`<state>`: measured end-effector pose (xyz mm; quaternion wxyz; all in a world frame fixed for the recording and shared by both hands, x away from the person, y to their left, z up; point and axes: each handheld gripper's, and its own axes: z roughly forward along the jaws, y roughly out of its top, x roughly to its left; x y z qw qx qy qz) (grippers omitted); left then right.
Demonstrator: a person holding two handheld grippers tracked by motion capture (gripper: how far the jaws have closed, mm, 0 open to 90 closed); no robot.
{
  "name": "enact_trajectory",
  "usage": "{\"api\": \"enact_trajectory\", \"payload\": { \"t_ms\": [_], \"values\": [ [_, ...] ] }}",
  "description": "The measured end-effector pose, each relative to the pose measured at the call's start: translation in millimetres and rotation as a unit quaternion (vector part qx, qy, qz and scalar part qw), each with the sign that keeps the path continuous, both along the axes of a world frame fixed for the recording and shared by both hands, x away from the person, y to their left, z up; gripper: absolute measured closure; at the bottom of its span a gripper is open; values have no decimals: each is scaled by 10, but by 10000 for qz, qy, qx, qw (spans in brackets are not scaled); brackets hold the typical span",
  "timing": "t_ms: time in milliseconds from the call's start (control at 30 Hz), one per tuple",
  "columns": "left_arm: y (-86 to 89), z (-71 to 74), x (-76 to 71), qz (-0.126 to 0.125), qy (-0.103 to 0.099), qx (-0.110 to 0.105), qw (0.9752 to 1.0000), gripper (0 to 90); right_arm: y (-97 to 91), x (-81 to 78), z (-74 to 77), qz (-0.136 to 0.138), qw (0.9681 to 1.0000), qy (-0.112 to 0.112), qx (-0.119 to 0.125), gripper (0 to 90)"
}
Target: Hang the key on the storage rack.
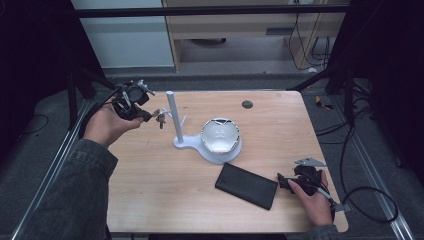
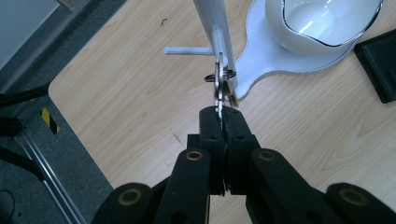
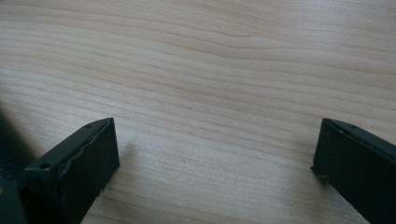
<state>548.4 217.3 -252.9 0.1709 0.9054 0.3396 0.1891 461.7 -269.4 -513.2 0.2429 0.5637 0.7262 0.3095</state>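
A white key stand (image 1: pixel 173 112) with a tall post and short side pegs rises from a flat white base (image 1: pixel 186 144) near the table's middle. My left gripper (image 1: pixel 149 116) is held in the air just left of the post, shut on a bunch of metal keys (image 1: pixel 161 118). In the left gripper view the keys and their ring (image 2: pixel 218 84) stick out of the closed tips (image 2: pixel 223 116), right against the post (image 2: pixel 212 18) beside a peg (image 2: pixel 187 50). My right gripper (image 1: pixel 282 181) rests low at the table's front right, open (image 3: pixel 215 149) over bare wood.
A white bowl (image 1: pixel 220 135) with a dark rim sits on the stand's round base. A black wallet (image 1: pixel 247 185) lies flat just left of the right gripper. The wooden table (image 1: pixel 150 190) ends in a dark frame and floor on all sides.
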Motion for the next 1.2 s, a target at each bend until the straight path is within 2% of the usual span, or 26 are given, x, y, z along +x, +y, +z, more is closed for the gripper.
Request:
{"api": "enact_trajectory", "payload": {
  "t_ms": [333, 533, 667, 767, 833, 900, 1000, 1033, 1133, 1200],
  "values": [
    [-66, 22, 55, -9, -27, 106, 9999, 879, 0, -1, 0, 3, 10000, 0, -6, 3],
    [-53, 16, 94, 59, -42, 31, 10000, 879, 0, -2, 0, 16, 10000, 0, -10, 4],
    [-71, -4, 126, 75, -35, 43, 10000, 879, 4, -3, 0, 4, 10000, 2, 7, 3],
    [-100, -32, 155, 72, -19, 172, 9998, 878, 2, -4, -1, 22, 10000, -1, -8, 3],
    [-111, -60, 170, 80, -31, 150, 9999, 877, 2, -5, 0, 25, 10000, 0, -4, 4],
    [-107, -72, 164, 87, -166, 24, 9998, 855, 2, -5, 0, 30, 10000, -1, -3, 3],
    [-70, -70, 92, 134, -497, -68, 9986, 719, 2, -6, 0, 39, 10000, -3, -3, 3],
    [-51, -70, 55, 155, -616, -117, 9979, 654, 3, -6, 0, 33, 10000, 3, -2, 3],
    [10, -102, -98, 77, -862, -321, 9957, 603, 2, -6, 0, 38, 10000, -1, -2, 3],
    [32, -165, -206, 44, -997, -369, 9943, 540, 1, -5, 0, 46, 10000, -8, 3, 4]
  ]
}}
